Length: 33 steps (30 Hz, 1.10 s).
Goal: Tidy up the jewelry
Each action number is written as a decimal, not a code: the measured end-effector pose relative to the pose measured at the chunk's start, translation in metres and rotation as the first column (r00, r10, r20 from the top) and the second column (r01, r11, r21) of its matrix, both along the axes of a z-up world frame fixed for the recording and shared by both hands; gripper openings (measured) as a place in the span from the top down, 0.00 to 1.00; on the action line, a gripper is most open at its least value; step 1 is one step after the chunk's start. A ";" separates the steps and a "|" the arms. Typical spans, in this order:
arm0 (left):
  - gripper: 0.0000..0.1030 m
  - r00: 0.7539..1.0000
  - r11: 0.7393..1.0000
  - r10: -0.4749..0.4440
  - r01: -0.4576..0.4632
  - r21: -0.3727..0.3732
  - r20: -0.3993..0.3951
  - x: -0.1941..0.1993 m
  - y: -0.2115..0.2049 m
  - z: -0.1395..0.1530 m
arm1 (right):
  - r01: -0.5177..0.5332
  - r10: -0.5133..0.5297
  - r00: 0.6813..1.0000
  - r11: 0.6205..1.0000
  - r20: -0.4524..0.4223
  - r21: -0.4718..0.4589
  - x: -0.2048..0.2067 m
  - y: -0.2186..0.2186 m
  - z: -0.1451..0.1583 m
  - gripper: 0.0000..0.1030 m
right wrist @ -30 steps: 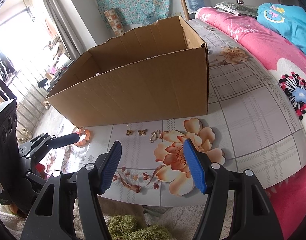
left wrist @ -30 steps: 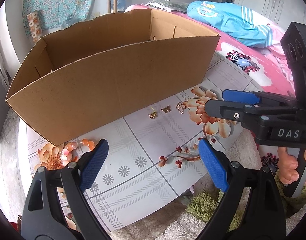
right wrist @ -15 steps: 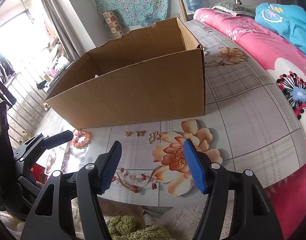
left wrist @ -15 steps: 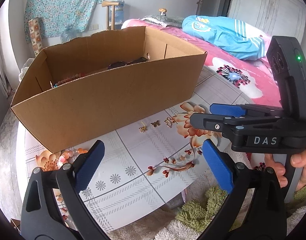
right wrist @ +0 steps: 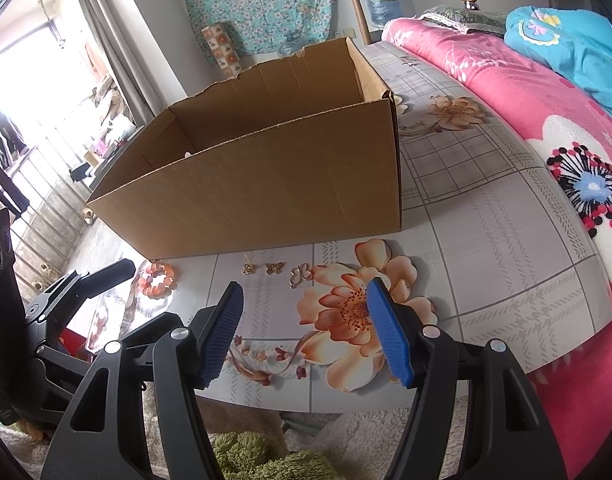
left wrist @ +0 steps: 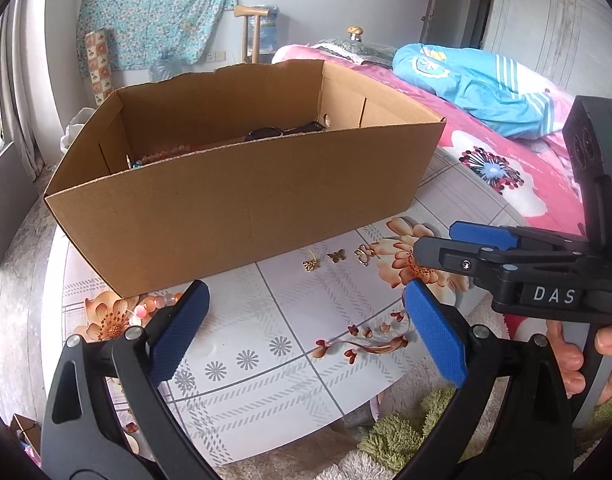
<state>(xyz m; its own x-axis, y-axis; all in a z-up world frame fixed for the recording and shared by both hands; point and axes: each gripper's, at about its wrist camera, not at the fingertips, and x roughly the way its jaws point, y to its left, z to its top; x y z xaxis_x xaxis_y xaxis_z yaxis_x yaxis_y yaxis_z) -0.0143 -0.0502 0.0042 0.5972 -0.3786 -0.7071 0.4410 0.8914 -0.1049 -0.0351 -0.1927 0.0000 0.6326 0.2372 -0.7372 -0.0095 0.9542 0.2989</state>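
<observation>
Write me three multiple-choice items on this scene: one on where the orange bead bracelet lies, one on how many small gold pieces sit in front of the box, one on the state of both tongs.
1. Where does the orange bead bracelet lie?
A. inside the cardboard box
B. on the table by the box's near left corner
C. on the pink blanket

2. How many small gold pieces lie in front of the cardboard box?
A. one
B. three
C. six

3. What state are the left tongs and right tongs in?
A. both open, holding nothing
B. both shut on a bracelet
C. left shut, right open

Key: 1 B, the bracelet rests on the table by that corner. 2 B, a flower stud, a butterfly and a looped piece. 3 A, only tabletop shows between the pads.
</observation>
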 end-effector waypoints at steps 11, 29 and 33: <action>0.08 0.997 0.984 -0.064 0.057 -0.166 -0.036 0.004 0.011 0.004 | 0.009 -0.009 1.000 1.000 -0.001 0.005 0.001 -0.002 0.000 0.39; 0.08 0.994 0.993 -0.102 0.098 -0.070 -0.048 0.008 0.005 -0.011 | 0.018 -0.018 1.000 1.000 -0.007 0.014 0.004 -0.004 -0.004 0.39; 0.08 0.996 0.996 -0.085 0.084 -0.034 -0.023 0.008 0.006 -0.011 | 0.023 -0.023 1.000 1.000 -0.011 0.014 0.004 -0.005 -0.005 0.39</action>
<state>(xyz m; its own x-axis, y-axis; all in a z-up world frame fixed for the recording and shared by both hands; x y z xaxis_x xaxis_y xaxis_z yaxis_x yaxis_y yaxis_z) -0.0064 -0.0441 -0.0070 0.5447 -0.4503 -0.7075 0.5116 0.8469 -0.1452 -0.0316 -0.1982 -0.0052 0.6300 0.2332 -0.7408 0.0161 0.9497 0.3127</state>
